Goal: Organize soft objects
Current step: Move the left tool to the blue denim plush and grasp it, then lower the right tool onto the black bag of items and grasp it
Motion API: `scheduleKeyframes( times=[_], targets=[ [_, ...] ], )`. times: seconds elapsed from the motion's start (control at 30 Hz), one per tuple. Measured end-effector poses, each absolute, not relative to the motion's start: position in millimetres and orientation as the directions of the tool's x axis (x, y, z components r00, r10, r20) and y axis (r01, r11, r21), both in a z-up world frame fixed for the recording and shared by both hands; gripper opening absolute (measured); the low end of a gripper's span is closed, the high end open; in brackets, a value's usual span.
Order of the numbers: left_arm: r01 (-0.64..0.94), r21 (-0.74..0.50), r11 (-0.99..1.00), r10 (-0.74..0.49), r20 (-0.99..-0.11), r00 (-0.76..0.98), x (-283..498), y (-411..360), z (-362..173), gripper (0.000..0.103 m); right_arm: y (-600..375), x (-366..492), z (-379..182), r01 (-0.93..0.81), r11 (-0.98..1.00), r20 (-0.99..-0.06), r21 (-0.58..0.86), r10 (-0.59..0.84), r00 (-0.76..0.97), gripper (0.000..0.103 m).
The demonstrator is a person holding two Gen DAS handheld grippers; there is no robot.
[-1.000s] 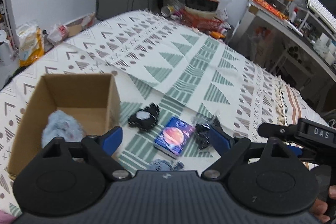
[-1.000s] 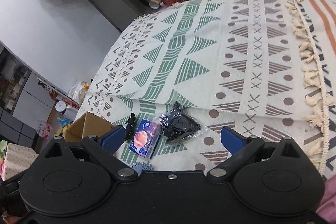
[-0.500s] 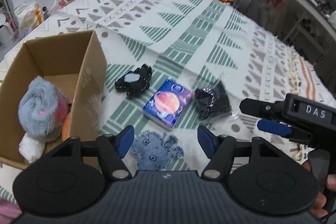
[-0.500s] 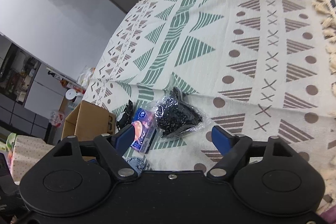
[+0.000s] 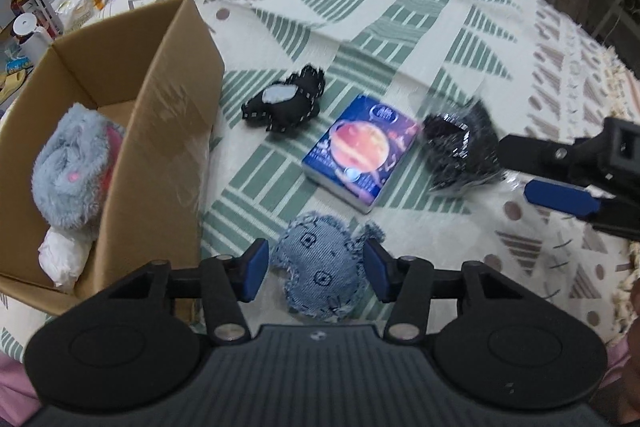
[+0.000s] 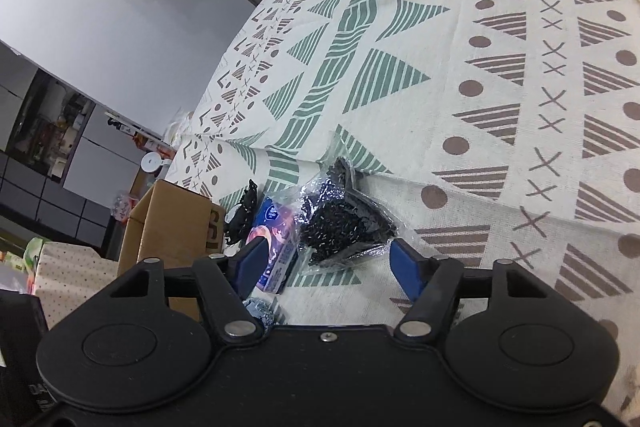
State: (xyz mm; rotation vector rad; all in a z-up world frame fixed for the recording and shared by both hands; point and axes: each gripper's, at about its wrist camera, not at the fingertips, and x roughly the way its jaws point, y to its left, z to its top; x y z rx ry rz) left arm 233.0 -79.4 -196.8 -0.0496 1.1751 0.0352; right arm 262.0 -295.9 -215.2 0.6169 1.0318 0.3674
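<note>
Now the left gripper (image 5: 316, 269) has dropped low and moved in on the denim plush (image 5: 322, 273): 1 s ago it sat high with the jaws spread wide over the whole spread of items, 0.5 s ago the jaws were narrowing above the plush, and now the blue pads (image 5: 256, 269) flank it on both sides, close to its frayed edges. Can't tell if they're touching yet; not clamped, plush lies flat on the blanket (image 5: 400, 7).

The right gripper (image 6: 326, 261) came down too. Its jaws are still wide apart, straddling the near edge of the bagged black item (image 6: 340, 223), no contact visible.

Layout:
- cardboard box (image 5: 160, 131) on the left, already holding 1 grey fuzzy toy (image 5: 68, 163) with something white under it
- black stitched plush (image 5: 286, 101) well outside the box, beyond the denim one
- tissue pack (image 5: 360, 151) between the black plush and the bag

Read: 2 grasps being set up in parallel, left one is closer to closing. Next is squeeze, lift, swing left into the box. Denim piece is thin and floppy, so a shallow pinch could slip off.
</note>
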Motion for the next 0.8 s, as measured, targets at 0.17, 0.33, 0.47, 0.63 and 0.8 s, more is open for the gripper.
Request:
scheduleKeyframes(
  times=[0.17,0.33,0.47,0.63,0.8],
  targets=[
    [-0.073,-0.037,0.997,-0.01,-0.941,0.339,238,-78,-212,0.051,-293,268,-223,-0.002,0.773,-0.688,0.635,0.566,0.453,0.064],
    [-0.067,-0.075,0.995,-0.047,-0.937,0.347,242,-81,-213,0.027,-292,272,-228,-0.001,0.781,-0.697,0.625,0.559,0.449,0.064],
    [-0.06,-0.082,0.995,-0.056,-0.933,0.356,242,-84,-212,0.022,-290,277,-230,-0.007,0.793,-0.7,0.609,0.541,0.467,0.064],
    [-0.062,-0.103,0.993,-0.074,-0.929,0.364,243,-81,-209,0.021,-282,282,-232,-0.03,0.805,-0.699,0.593,0.532,0.477,0.065],
    [-0.06,-0.119,0.991,-0.089,-0.925,0.369,243,-80,-207,0.021,-271,283,-231,-0.077,0.832,-0.705,0.549,0.511,0.491,0.071]
  ],
)
